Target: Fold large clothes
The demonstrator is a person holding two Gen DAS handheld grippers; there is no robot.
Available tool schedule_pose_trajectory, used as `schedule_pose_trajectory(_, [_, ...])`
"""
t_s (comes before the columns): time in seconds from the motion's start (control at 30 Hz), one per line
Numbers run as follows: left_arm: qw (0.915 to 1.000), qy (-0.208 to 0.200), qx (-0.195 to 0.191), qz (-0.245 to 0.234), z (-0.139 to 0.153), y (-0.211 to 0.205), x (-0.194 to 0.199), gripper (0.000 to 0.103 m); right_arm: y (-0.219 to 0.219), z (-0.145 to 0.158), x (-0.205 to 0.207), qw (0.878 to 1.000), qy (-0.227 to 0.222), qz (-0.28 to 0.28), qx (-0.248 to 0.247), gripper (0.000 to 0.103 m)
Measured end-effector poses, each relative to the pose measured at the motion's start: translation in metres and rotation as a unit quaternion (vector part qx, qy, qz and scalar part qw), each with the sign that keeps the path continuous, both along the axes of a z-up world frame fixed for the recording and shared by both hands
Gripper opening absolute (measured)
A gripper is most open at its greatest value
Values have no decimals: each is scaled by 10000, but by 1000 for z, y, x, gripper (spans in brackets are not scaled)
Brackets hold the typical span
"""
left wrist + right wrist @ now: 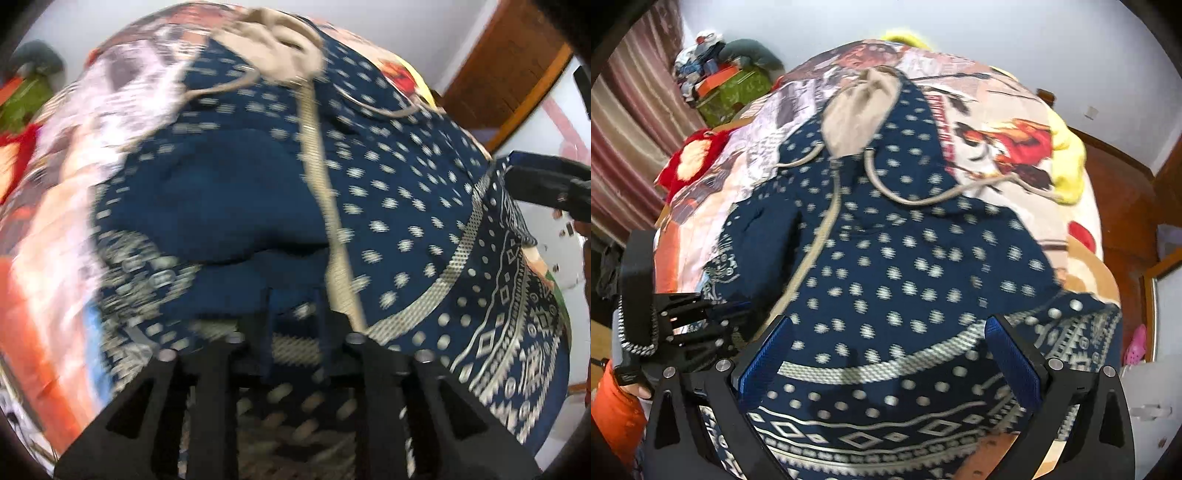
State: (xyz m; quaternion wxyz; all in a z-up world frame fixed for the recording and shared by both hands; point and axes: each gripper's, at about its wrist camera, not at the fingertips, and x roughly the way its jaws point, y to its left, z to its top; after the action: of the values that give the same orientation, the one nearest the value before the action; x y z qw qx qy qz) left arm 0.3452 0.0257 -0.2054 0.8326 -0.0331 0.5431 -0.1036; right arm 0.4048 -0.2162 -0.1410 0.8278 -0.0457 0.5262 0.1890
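A navy hoodie with white dots, a beige-lined hood and beige drawstrings lies spread on the bed, zipper up. Its patterned hem is nearest me. My right gripper hovers over the hem, blue pads wide apart and nothing between them. My left gripper points down at the hoodie's left side by a folded sleeve. Its fingers stand a narrow gap apart, with cloth showing in the gap; the view is blurred. The left gripper also shows in the right wrist view.
The hoodie rests on a picture-printed bedspread. A yellow cloth and a red cloth lie at its edges. A green box with clutter stands by a striped curtain. An orange sleeve is at lower left.
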Motion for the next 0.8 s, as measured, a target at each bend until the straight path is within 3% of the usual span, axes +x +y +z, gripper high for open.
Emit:
schedule_pose_trajectory(0.07, [9992,-246,43,317,12,31,-16,52,21,2,-1,9998,-67,189,-54,103])
schedule_pose_trajectory(0.13, [9968,-437,162,642,20,63,-28,56,43,3,-1,9990,-154,386,-136,103])
schedule_pose_trajectory(0.23, [9915,-430,485,1132,20,113,-41,56,77,1,-1,9971,-239,677,-237,103])
schedule_pose_trajectory(0.4, [9866,-145,524,1539,0,163,-51,56,149,-12,-3,9897,-383,1262,-558,103])
schedule_pose_trajectory(0.7, [9885,94,214,1497,-45,172,-44,56,259,-66,5,9706,-387,2075,-1155,100])
schedule_pose_trajectory(0.8, [9898,100,126,1416,-54,169,-33,56,283,-84,13,9662,-388,2170,-1335,90])
